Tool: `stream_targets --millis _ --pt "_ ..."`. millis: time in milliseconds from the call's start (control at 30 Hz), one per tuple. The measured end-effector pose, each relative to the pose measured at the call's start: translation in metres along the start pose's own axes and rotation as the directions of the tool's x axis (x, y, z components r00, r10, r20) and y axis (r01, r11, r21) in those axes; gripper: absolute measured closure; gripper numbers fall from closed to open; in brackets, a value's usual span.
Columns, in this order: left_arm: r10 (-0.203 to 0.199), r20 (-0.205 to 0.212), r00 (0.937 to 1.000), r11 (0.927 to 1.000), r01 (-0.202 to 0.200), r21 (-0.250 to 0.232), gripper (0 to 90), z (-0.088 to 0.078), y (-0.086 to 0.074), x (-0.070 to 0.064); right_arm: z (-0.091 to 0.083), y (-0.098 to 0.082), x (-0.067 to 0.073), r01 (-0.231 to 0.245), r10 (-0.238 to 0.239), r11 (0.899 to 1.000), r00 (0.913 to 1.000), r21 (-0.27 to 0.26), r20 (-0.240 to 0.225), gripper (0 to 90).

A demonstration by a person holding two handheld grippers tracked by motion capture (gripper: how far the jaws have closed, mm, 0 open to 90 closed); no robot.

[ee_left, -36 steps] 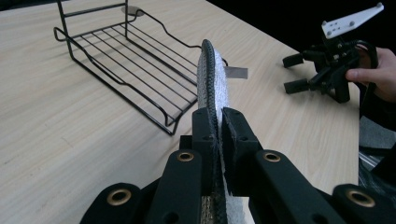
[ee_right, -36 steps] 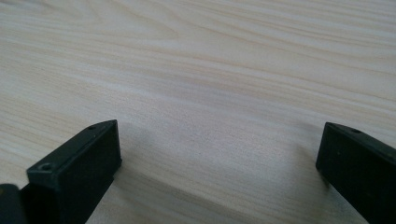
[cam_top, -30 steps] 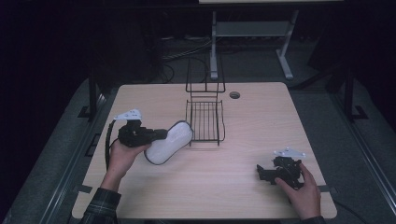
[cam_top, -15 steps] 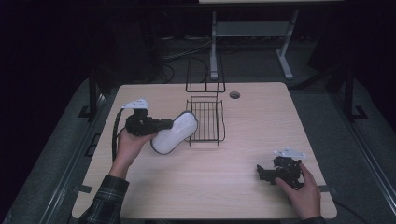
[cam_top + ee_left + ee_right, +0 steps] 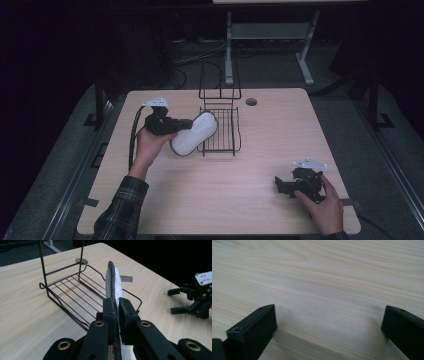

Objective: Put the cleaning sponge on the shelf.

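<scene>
High view first: the left gripper (image 5: pixel 172 125) is clamped on the heel end of a white slipper (image 5: pixel 195 134), and compared with a second back the whole thing has slid up and right in the frame. The slipper's toe now sits over the left edge of the black wire rack (image 5: pixel 220 131) at center frame, where before it hung short of it. So I'd say this is the carry-to-rack step, nearly there, with the drop still to come. The right gripper (image 5: pixel 286 186) hasn't budged, parked on the table (image 5: pixel 210 200) at lower right, jaws spread with nothing in them. A round cable hole (image 5: pixel 251 101) sits just past the rack, out of the way.

Left gripper view: the 2 jaws pinch the slipper (image 5: pixel 113 282) on edge, dark sole rim facing up, fuzzy side to the right. The rack (image 5: pixel 72 287) is at upper left, and its tall upright wire frame looks like the 1 thing to steer around. The other gripper (image 5: pixel 195 302) is far right.

Right gripper view: jaws wide apart over bare wood (image 5: pixel 324 277), holding nothing.
</scene>
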State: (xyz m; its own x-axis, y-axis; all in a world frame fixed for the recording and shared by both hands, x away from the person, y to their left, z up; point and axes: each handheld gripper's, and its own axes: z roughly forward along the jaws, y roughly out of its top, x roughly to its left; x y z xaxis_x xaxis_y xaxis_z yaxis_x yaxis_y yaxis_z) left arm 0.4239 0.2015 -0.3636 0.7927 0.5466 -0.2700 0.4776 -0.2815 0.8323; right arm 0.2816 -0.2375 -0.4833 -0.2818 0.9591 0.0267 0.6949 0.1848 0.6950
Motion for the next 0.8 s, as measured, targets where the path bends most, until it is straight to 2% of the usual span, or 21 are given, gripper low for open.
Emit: stream_targets --millis 467,667,800 --pt "-0.023 0.01 0.9997 0.9996 0.023 -0.018 84.0 0.025 0.021 0.013 0.0 0.0 0.0 -0.001 0.001 1.0 1.0 0.0 0.0 0.0" --pt "-0.049 0.017 0.9987 0.9982 0.049 -0.034 84.0 0.038 0.023 0.016 0.0 0.0 0.0 -0.001 0.001 1.0 1.0 0.0 0.0 0.0" --pt "-0.05 0.012 0.9987 0.9983 0.05 -0.029 84.0 0.048 0.025 0.019 0.0 0.0 0.0 -0.001 0.001 1.0 1.0 0.0 0.0 0.0"
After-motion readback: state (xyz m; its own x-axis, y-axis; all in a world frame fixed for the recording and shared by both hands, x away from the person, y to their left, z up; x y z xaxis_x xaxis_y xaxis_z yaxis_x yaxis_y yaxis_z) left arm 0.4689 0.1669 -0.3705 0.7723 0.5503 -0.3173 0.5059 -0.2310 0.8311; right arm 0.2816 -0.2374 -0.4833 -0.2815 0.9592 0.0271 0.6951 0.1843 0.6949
